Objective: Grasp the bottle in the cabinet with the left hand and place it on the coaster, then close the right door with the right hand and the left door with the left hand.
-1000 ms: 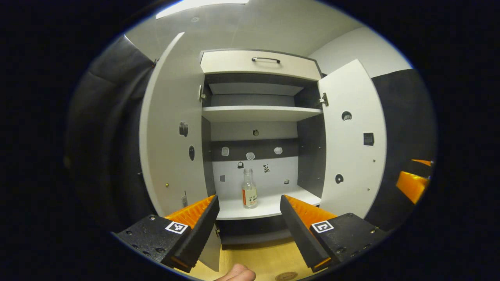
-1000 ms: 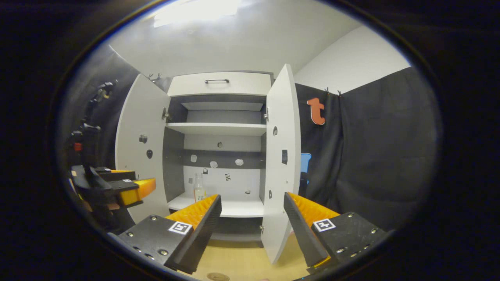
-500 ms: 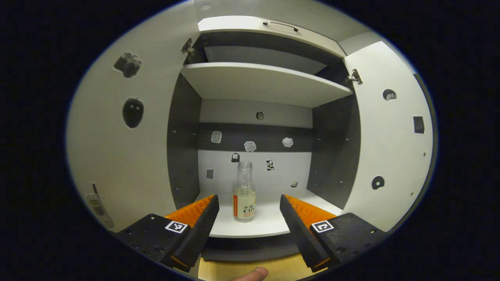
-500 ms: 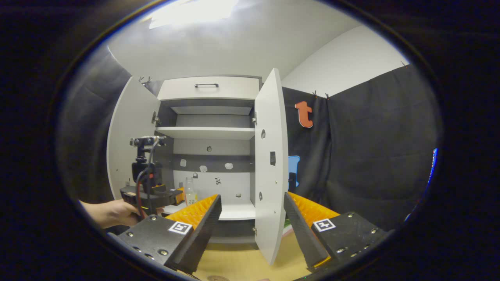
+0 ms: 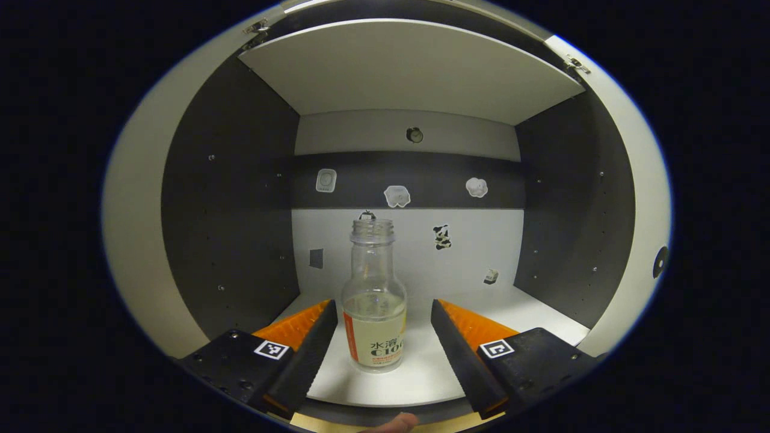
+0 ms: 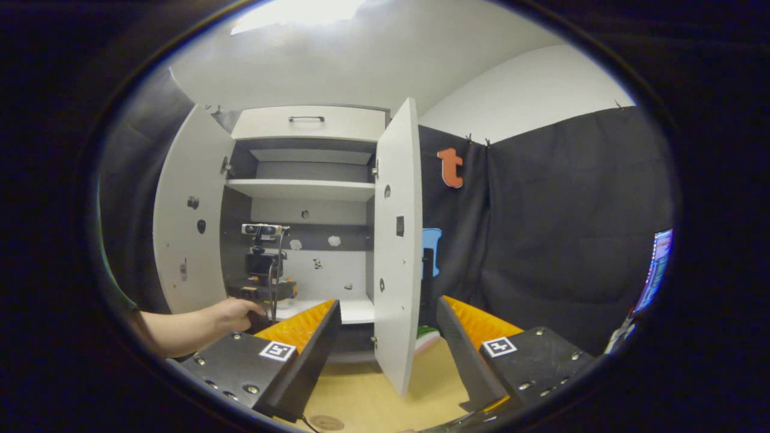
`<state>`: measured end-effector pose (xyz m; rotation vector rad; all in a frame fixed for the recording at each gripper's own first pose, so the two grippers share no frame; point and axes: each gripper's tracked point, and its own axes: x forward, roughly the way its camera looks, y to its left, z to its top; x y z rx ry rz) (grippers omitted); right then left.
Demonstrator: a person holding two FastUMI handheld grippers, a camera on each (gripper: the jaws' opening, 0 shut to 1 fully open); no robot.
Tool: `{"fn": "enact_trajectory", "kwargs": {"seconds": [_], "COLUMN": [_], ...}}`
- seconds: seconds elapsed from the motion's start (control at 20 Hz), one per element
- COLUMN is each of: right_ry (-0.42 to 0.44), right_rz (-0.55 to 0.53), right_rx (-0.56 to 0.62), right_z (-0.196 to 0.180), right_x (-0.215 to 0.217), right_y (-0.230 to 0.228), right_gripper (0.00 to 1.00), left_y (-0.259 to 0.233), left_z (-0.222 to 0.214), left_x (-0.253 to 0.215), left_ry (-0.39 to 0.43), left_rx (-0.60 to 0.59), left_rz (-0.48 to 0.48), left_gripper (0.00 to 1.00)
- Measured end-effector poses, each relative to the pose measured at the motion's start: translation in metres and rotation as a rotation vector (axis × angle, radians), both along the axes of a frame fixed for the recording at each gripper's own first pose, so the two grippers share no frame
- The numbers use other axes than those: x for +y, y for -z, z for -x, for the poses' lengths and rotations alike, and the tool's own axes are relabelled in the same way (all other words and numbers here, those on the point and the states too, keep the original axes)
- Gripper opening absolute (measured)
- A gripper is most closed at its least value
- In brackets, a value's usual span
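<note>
In the left gripper view, my left gripper was reaching into the cabinet, and its two fingers stood wide apart. The bottle stood upright on the white bottom shelf, right between those fingers, a little nearer the left finger than the right one. I could not see either finger touching it. The bottle was clear, had no cap, and had a little pale drink and a label low down. Small stickers dotted the back wall ahead of the gripper, and another shelf hung above it. In the right gripper view, my right gripper was held back from the cabinet, over the yellow wooden table, with its fingers wide apart and nothing between them. The right door stood open just ahead of it, edge toward me. The left door was open too, farther off to the left. There a hand held the left gripper inside the cabinet. A round coaster lay on the table just below the right gripper's left finger.
</note>
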<state>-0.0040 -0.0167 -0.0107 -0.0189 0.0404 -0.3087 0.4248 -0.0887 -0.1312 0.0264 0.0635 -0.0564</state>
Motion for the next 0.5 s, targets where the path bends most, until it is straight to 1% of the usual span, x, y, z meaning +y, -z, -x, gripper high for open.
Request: {"fn": "enact_trajectory", "kwargs": {"seconds": [0.05,0.1,0.15,0.2,0.35,0.5], "right_ry": [0.022,0.037,0.054,0.068,0.099,0.116], "right_rz": [-0.005,-0.010,-0.017,-0.022,-0.035,-0.046], "right_rx": [0.006,0.011,0.018,0.020,0.007,-0.004], "right_z": [0.005,0.011,0.016,0.021,0.033,0.041], "right_x": [-0.004,-0.006,-0.008,-0.011,-0.015,-0.017], "right_y": [0.002,0.005,0.007,0.007,0.005,0.005], "right_gripper": [0.93,0.93,0.97,0.97,0.97,0.97], "left_y": [0.001,0.004,0.005,0.005,0.006,0.005], "left_z": [-0.004,-0.008,-0.013,-0.019,-0.029,-0.042], "left_x": [0.002,0.003,0.004,0.000,-0.001,0.001], "left_ry": [-0.008,-0.021,-0.033,-0.022,-0.038,-0.058], "left_rx": [0.002,0.003,-0.004,-0.010,-0.016,-0.007], "left_rz": [-0.007,-0.014,-0.015,-0.018,-0.047,-0.050], "left_gripper": [0.99,0.99,0.99,0.99,0.99,0.99]}}
